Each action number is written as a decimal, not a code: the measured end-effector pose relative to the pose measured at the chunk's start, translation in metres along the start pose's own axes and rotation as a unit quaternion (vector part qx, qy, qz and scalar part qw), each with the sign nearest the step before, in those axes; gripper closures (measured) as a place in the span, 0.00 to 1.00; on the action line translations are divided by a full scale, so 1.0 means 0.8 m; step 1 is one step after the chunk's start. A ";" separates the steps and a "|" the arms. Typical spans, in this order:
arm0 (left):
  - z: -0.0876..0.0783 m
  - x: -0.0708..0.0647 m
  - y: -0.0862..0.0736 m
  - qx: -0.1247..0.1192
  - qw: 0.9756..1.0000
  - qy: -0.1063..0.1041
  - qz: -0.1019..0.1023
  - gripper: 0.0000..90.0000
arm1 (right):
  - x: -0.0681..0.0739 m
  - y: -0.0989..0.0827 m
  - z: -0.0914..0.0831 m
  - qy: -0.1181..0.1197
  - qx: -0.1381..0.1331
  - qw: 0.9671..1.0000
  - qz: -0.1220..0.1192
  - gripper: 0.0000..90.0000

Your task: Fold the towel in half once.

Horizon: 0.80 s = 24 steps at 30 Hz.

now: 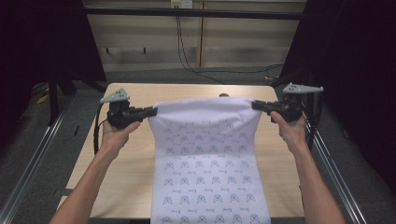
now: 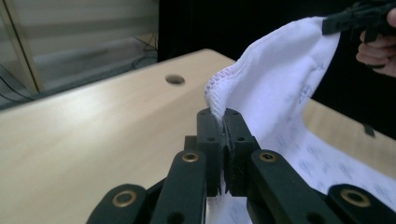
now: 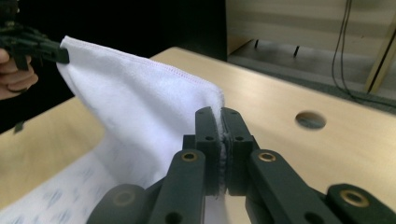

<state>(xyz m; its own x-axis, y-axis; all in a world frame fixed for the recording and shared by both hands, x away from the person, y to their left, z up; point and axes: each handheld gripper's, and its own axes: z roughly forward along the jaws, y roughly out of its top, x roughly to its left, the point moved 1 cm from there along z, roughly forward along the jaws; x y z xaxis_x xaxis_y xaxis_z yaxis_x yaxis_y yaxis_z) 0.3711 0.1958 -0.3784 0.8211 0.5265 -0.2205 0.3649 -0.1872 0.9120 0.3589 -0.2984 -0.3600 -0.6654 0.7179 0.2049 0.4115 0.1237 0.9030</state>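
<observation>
The near end of a white cloth (image 1: 210,186) hangs over the near edge of the table (image 1: 126,177), and from there it lies flat up the middle of the surface, covered in rows of small blue marks. They look like little emblems with a word beneath, but they are too small to read, and I see no brand or label anywhere.

Farther up, the far end of the cloth is lifted off the wood. The left gripper (image 1: 150,112) has its jaws pressed together on one far corner, and the left gripper view shows the stitched hem pinched between them. The right gripper (image 1: 255,104) is clamped the same way on the other far corner, so the raised edge stretches between the two, sagging a little.

This looks to me like the start of a fold or a spread. If it is a fold, the next move calls for carrying both corners evenly toward the near edge, keeping the hem taut.

Beyond the lifted edge, a round hole (image 1: 224,95) sits near the table's far edge.
</observation>
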 end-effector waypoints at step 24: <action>-0.007 -0.109 -0.190 0.221 0.972 -0.054 -0.054 0.97 | 0.113 -0.227 -0.066 0.050 0.218 0.973 0.051 0.97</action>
<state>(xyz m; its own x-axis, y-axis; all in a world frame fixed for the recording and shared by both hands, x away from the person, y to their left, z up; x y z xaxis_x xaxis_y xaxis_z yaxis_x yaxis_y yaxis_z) 0.2421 0.1829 -0.4959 0.8006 0.4764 -0.3635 0.5844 -0.4865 0.6495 0.1911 -0.2922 -0.4853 -0.6555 0.6743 0.3401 0.6889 0.3494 0.6350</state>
